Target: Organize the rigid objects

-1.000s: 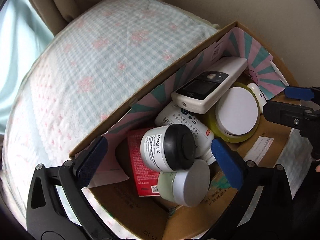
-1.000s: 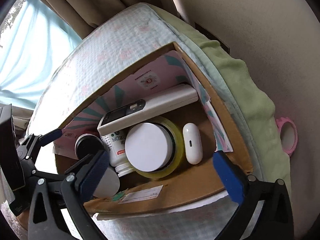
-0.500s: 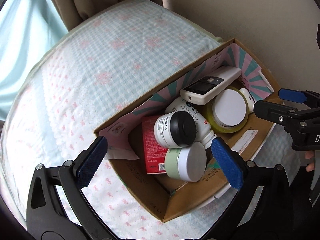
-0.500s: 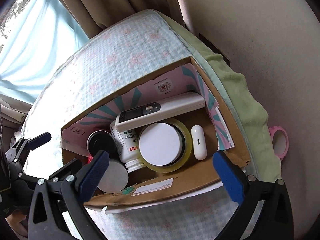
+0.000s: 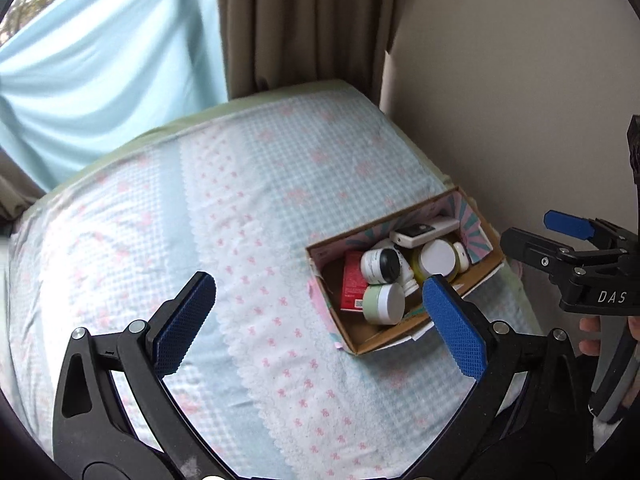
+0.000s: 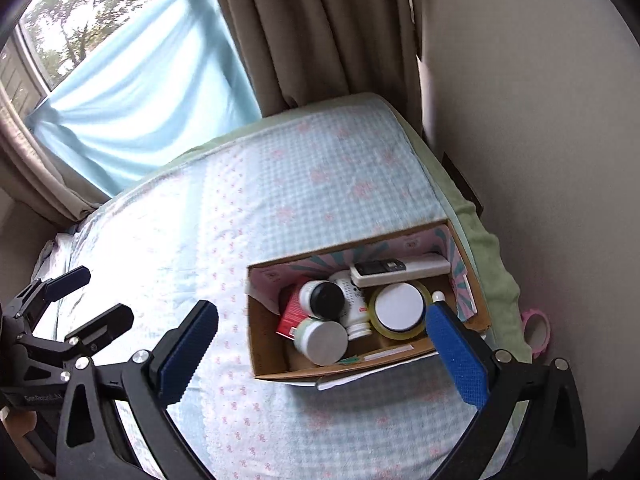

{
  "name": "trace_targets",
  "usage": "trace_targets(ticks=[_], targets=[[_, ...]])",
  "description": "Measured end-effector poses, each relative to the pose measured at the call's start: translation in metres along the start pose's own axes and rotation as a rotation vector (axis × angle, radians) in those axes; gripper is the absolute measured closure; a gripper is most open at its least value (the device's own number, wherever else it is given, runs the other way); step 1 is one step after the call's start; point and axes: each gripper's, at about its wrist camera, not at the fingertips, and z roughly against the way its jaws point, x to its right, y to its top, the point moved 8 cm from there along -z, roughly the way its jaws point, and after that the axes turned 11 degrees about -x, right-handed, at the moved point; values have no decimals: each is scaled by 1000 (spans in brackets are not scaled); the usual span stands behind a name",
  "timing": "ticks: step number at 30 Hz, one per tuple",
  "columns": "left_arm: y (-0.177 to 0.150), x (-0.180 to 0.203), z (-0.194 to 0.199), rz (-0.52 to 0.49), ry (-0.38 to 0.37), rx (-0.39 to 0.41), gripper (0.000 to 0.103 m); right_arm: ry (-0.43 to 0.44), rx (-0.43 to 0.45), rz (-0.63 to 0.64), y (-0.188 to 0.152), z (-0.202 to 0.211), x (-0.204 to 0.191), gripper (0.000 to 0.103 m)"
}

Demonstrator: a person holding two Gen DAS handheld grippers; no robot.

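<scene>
A cardboard box (image 5: 384, 345) with a pink and teal lining sits on the bed near the wall. It holds a white remote (image 5: 424, 232), a yellow tape roll (image 5: 438, 258), a black-lidded white jar (image 5: 380, 266), a green jar with a white lid (image 5: 384, 303) and a red carton (image 5: 354, 286). My left gripper (image 5: 319, 282) hovers open, well above and left of the box, holding nothing. My right gripper (image 6: 322, 310) is also open and empty, high over the box (image 6: 360, 364), with the remote (image 6: 400, 269) and tape roll (image 6: 400, 310) below it.
A blue checked bedspread (image 5: 260, 208) with pink bows covers the bed. Brown curtains (image 6: 320, 32) and a pale blue sheet (image 6: 140, 112) hang at the window behind. A beige wall (image 6: 540, 120) runs along the right. A pink tape ring (image 6: 536, 332) lies beside the bed's edge.
Both grippers have drawn back and up from the box, which now looks much smaller and farther. The things inside it have not moved. Both grippers stay open.
</scene>
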Motion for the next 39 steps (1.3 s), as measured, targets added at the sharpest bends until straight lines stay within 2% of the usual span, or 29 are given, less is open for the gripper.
trace_targets(ticks=[7,10,14,20,30,39], targets=[[-17,-83,131,181,79,208,0,29,162,166,17,91,-102,0],[-33,-105,165,236,136,264,0,46,219,211,13,120,-137,0],[-57,-123,190,299,142,324,0,-11,289,266,3,142,-166,0],[-77,-130,204,288,211,368,0,-85,341,277,-10,149,-171,0],[-73,-116,212,232,208,405,0,-113,369,230,-11,161,-161,0],[-70,-114,211,216,209,406,0,-121,369,224,-13,160,-163,0]])
